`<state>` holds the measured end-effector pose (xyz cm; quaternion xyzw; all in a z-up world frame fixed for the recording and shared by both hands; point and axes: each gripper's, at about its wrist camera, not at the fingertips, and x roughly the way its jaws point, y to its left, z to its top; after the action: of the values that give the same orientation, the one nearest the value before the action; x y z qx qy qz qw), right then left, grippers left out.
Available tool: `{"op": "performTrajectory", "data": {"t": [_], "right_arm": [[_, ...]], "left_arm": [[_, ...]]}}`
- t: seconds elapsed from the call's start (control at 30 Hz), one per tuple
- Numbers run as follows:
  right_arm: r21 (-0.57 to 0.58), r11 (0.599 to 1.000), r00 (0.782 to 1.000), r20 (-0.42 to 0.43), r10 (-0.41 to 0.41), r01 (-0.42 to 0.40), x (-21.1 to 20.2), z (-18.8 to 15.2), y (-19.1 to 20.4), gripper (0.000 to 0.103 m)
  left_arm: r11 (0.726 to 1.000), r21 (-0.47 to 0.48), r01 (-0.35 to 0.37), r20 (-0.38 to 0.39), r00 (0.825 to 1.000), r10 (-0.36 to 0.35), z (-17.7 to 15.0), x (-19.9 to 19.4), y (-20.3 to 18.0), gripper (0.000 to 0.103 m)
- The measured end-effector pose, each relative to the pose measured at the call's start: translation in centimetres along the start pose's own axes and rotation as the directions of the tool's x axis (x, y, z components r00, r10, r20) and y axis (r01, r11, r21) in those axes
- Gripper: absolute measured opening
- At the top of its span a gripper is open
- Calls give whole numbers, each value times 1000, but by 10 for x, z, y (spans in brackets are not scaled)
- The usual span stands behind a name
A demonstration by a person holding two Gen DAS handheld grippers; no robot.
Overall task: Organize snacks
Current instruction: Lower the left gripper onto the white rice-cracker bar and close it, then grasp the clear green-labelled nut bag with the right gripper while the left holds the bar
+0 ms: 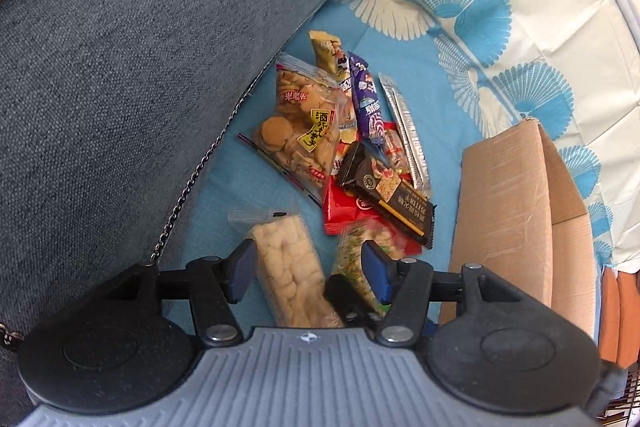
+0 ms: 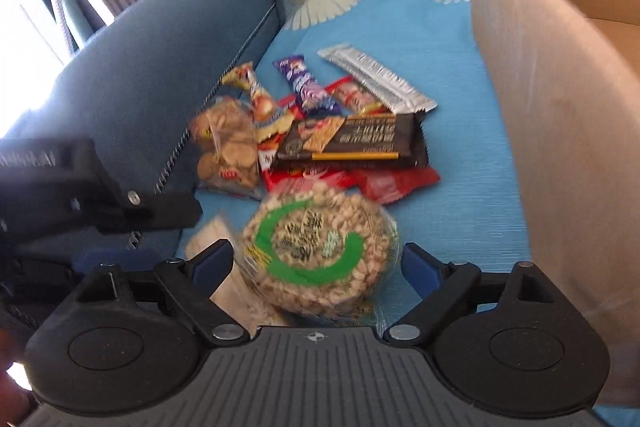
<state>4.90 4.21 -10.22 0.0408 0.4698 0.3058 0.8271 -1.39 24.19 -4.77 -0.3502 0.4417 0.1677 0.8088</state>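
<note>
The left gripper (image 1: 308, 267) has its jaws spread wide around a clear pack of pale puffs (image 1: 290, 275), which lies between the fingers; whether the pads touch it I cannot tell. The right gripper (image 2: 316, 263) is also released, its jaws straddling a round rice cake (image 2: 320, 251) with a green ring. At 12 o'clock from both lies the snack pile on the blue cloth (image 1: 420, 79): a cookie bag (image 1: 298, 131), a black bar (image 1: 394, 197) on a red packet (image 1: 344, 213), a purple packet (image 1: 368, 99) and a silver stick (image 1: 404, 131). The cardboard box (image 1: 512, 203) stands at 2 o'clock, a grey cushion (image 1: 140, 67) at 10.
</note>
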Motion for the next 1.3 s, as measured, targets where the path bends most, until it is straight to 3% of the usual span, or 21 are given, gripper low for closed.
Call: {"op": "performTrajectory", "data": {"t": [0.13,0.27,0.37,0.67,0.77,0.9,1.0,1.1,1.17,1.3], "right_arm": [[-27,1000,1000,7,-1,2,4,-3,0,91],[-36,999,1000,14,1,0,0,-3,-3,80],[-40,999,1000,17,-6,7,-4,-3,-5,79],[-121,991,998,7,-60,61,-14,-10,0,79],[-139,988,998,5,-66,66,-15,-10,1,79],[-142,988,998,-4,-60,58,-14,-11,2,79],[-151,987,998,-6,-56,54,-14,-12,1,79],[-157,986,998,-6,-56,54,-16,-14,2,79],[-164,985,998,-6,-58,56,-16,-15,3,79],[-187,981,998,-27,-62,55,-16,-16,3,80]], "left_arm": [[1000,11,-6,-18,1000,6,-1,3,-1,73],[1000,-14,-7,-36,999,6,-2,7,1,73],[1000,-28,-10,-52,999,9,-2,11,1,73],[993,17,-117,-110,987,118,-4,33,-11,73],[989,70,-132,-120,983,140,-6,38,-17,69],[973,154,-170,-118,975,189,-10,44,-21,49],[954,236,-185,-79,975,209,-13,41,-28,41],[911,336,-239,21,969,246,-20,32,-41,41],[897,360,-255,49,966,255,-23,30,-44,41],[919,318,-231,26,972,236,-19,30,-36,41]]}}
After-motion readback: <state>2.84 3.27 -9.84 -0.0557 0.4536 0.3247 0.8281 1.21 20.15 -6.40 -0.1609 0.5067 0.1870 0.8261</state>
